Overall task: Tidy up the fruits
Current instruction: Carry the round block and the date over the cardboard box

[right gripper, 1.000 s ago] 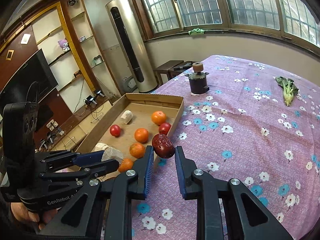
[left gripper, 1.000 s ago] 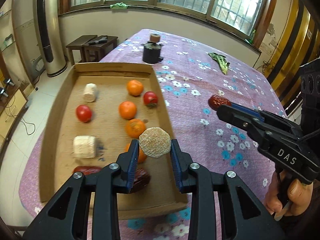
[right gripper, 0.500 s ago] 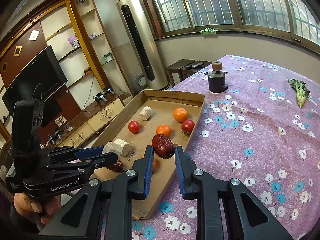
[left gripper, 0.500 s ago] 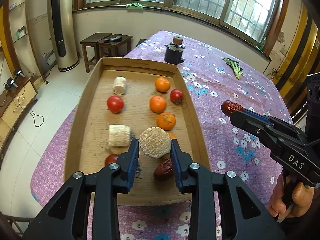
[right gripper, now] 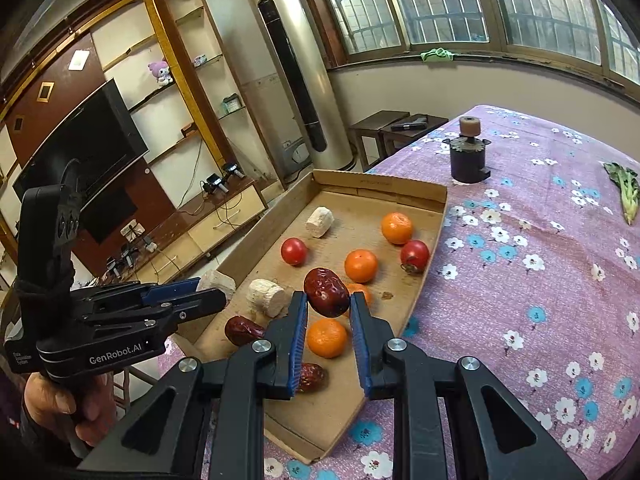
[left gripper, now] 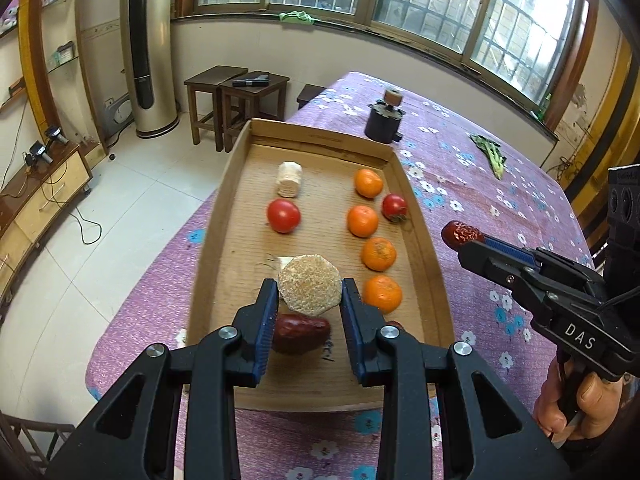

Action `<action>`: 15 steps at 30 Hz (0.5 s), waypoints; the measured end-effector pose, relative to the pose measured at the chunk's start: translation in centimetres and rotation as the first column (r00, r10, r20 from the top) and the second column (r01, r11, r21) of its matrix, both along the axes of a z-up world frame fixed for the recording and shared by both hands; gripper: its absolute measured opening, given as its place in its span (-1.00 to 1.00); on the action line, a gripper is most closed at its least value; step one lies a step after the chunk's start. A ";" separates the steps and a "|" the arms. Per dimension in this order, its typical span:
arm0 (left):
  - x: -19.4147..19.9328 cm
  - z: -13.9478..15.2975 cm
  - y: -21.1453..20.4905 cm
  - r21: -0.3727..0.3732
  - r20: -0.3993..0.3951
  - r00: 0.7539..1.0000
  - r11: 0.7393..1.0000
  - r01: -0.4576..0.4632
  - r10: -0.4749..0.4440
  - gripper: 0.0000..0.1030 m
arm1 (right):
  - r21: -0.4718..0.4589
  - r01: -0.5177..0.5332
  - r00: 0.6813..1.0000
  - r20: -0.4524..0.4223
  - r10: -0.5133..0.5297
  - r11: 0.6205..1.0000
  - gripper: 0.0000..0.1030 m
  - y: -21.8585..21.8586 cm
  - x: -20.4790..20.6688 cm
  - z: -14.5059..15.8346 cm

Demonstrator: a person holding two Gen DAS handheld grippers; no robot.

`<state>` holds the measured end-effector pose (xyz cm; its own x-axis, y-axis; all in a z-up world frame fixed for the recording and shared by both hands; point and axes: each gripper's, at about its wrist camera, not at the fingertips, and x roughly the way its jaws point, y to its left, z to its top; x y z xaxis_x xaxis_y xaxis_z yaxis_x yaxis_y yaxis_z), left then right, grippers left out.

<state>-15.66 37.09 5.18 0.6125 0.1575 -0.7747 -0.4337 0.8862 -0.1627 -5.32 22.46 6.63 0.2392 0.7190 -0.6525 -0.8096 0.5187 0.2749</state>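
My left gripper [left gripper: 309, 292] is shut on a pale fibrous chunk [left gripper: 310, 284], held above the near middle of the cardboard tray [left gripper: 216, 220]. Right of it, my right gripper [left gripper: 474, 242] is shut on a wrinkled red date [left gripper: 462, 233], just outside the tray's right rim in the left wrist view. The right wrist view shows this date [right gripper: 326, 296] between the jaws, over the tray's near part. In the tray lie several oranges [left gripper: 362, 221], two tomatoes [left gripper: 283, 216], another pale chunk [left gripper: 289, 179] and a red date [left gripper: 300, 332].
A dark cylinder with a brown top [left gripper: 384, 124] stands on the purple flowered cloth [left gripper: 480, 200] beyond the tray. A green vegetable [left gripper: 490, 156] lies at the far right. The table's left edge drops to a tiled floor with two stools [left gripper: 236, 92].
Both grippers have moved left across the table, so the tray now sits more to the right in both views. Each still holds its piece.
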 end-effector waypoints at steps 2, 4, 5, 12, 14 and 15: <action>0.0 -0.1 0.5 -0.004 -0.001 1.000 1.000 -0.006 0.006 -0.44 | -0.001 -0.004 1.000 -0.002 0.004 1.000 -0.58 0.4 0.1 -0.1; 0.1 -0.2 0.9 -0.010 -0.001 1.000 1.000 -0.010 0.010 -0.44 | -0.002 -0.004 1.000 -0.006 0.004 1.000 -0.58 0.7 0.5 -0.2; 0.2 -0.3 1.1 -0.012 -0.001 1.000 1.000 -0.012 0.012 -0.44 | -0.002 -0.001 1.000 -0.011 0.001 1.000 -0.58 0.8 0.7 -0.3; 0.6 -0.6 2.7 -0.023 -0.002 1.000 1.000 -0.019 0.019 -0.44 | -0.007 0.018 1.000 -0.021 -0.018 1.000 -0.58 1.2 1.8 -0.7; 0.9 -0.7 3.1 -0.031 -0.002 1.000 0.999 -0.019 0.019 -0.44 | -0.014 0.019 1.000 -0.020 -0.019 1.000 -0.58 1.6 2.2 -0.8; 1.3 -0.7 3.3 -0.032 -0.002 1.000 0.999 -0.018 0.018 -0.44 | -0.017 0.020 1.000 -0.022 -0.021 1.000 -0.58 1.8 2.4 -0.9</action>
